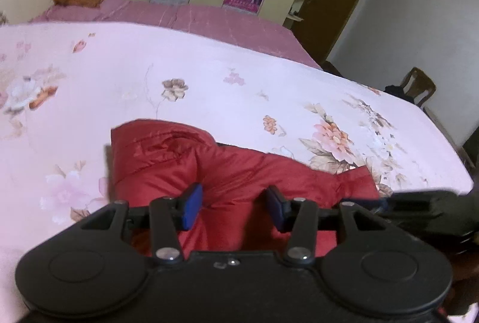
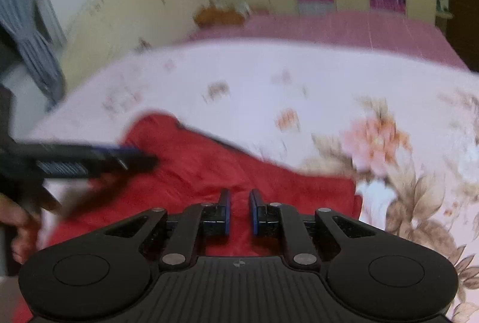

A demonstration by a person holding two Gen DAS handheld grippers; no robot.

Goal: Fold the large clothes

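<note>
1. Red jacket lies bunched on the bed, right under both tongs.
2. Left tongs gape wide, empty; right tongs narrower, also empty.
3. Looks like between folds, so next grab an edge.

The red padded jacket is shiny, quilted nylon, creased and puffed. It lies bunched on the floral bed sheet, filling the lower centre of the left wrist view. A rounded, thicker fold rises at about 11 o'clock of the heap, with a dark strip of lining or collar showing just behind it. A narrower, pinched end trails off toward 3 o'clock. In the blurred right wrist view the jacket spreads from 9 o'clock to 3 o'clock, its far edge running diagonally across the sheet.
</note>
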